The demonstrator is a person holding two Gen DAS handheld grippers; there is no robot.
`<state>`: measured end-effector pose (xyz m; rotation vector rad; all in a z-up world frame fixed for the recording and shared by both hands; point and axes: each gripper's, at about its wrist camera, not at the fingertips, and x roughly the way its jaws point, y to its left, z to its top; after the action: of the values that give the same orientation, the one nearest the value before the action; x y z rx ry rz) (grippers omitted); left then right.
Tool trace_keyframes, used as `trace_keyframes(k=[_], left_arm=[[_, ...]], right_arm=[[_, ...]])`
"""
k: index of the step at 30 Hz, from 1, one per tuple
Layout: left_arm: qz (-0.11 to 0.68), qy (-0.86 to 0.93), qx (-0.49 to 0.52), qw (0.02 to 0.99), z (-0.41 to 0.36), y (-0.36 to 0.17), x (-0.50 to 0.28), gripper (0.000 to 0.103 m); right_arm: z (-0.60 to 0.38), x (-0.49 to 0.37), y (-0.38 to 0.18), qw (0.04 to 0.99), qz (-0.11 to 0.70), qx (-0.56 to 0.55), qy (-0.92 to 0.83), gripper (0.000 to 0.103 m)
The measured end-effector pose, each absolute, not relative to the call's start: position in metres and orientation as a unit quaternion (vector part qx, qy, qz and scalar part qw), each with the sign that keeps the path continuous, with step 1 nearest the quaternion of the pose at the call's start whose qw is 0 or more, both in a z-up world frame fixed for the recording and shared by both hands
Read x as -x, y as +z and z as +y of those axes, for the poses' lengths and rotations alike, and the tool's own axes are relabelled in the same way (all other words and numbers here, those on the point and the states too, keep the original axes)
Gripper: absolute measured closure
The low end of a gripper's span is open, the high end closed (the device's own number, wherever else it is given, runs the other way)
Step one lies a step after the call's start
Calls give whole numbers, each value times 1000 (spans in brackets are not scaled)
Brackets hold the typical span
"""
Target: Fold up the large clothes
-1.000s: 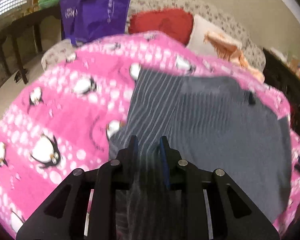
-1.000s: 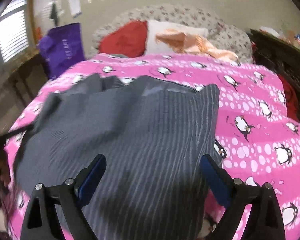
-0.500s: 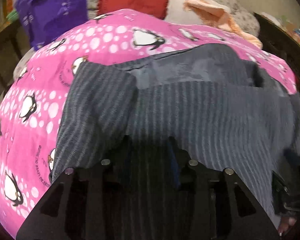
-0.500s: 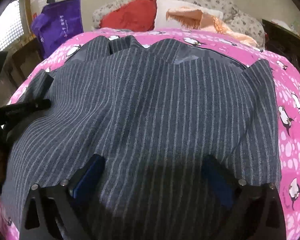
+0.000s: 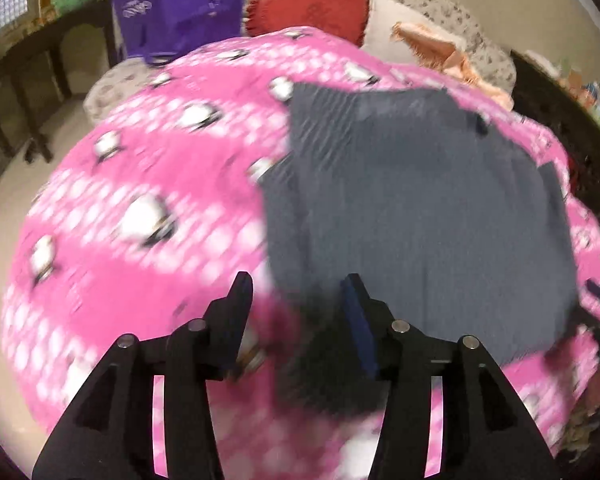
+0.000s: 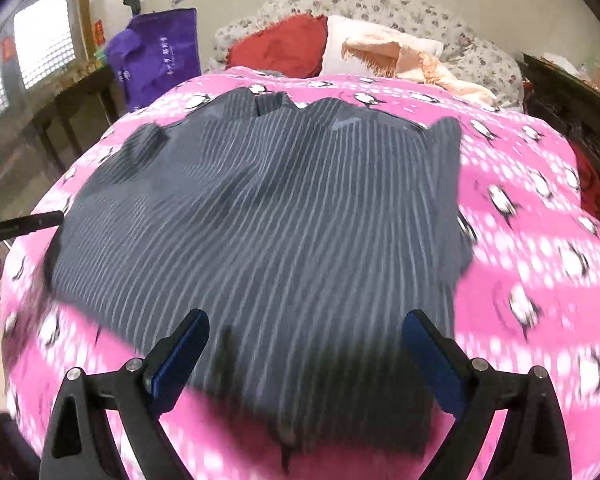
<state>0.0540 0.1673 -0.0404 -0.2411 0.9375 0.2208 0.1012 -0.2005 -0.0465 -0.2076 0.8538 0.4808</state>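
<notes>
Pinstriped grey garment (image 6: 268,232), fleecy pink blanket (image 6: 540,280)

Matt grey pinstriped cloth garment (image 6: 260,216) lies on a soft, perhaps fleecy pink blanket (image 6: 532,248); the right tool (image 6: 304,344) is matt black plastic with blue pads (image 6: 180,356).

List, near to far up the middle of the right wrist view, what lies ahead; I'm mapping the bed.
Right hand-held gripper → grey pinstriped garment → pink penguin blanket → red pillow → floral headboard.
</notes>
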Motion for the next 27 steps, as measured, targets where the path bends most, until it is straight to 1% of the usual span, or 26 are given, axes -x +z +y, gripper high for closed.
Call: trace_keyframes(k=[3, 7, 8, 9, 10, 11, 13, 14, 17, 20, 22, 27], left_arm=[[435, 114, 108, 887, 161, -41, -27, 56], [396, 26, 122, 910, 131, -27, -24, 56], [393, 20, 114, 912, 125, -27, -27, 56], [393, 22, 106, 913, 121, -29, -31, 56], [397, 26, 100, 912, 118, -32, -37, 56], [413, 32, 97, 905, 119, -42, -47, 56], [438, 42, 100, 892, 123, -61, -58, 56], [438, 42, 104, 892, 124, -67, -59, 56], [424, 44, 94, 900, 122, -67, -54, 56], [421, 43, 98, 901, 123, -70, -55, 56], [421, 47, 93, 901, 121, -71, -54, 56], [417, 61, 63, 905, 111, -74, -54, 56]], right_arm=[[-211, -73, -45, 891, 377, 103, 229, 6], [-219, -62, -40, 909, 355, 58, 212, 6], [-217, -63, -42, 908, 359, 50, 211, 12], [-215, -66, -43, 907, 362, 48, 210, 29], [-212, -70, -49, 899, 376, 43, 220, 39], [-211, -75, -54, 891, 389, 36, 229, 47], [-208, -90, -77, 871, 434, 14, 228, 47], [-208, -92, -84, 868, 442, 12, 226, 47], [-208, -86, -95, 880, 416, 8, 228, 46], [-204, -80, -99, 889, 395, 20, 229, 40], [-205, -80, -100, 889, 391, 16, 238, 36], [-205, -82, -102, 888, 389, 12, 246, 33]])
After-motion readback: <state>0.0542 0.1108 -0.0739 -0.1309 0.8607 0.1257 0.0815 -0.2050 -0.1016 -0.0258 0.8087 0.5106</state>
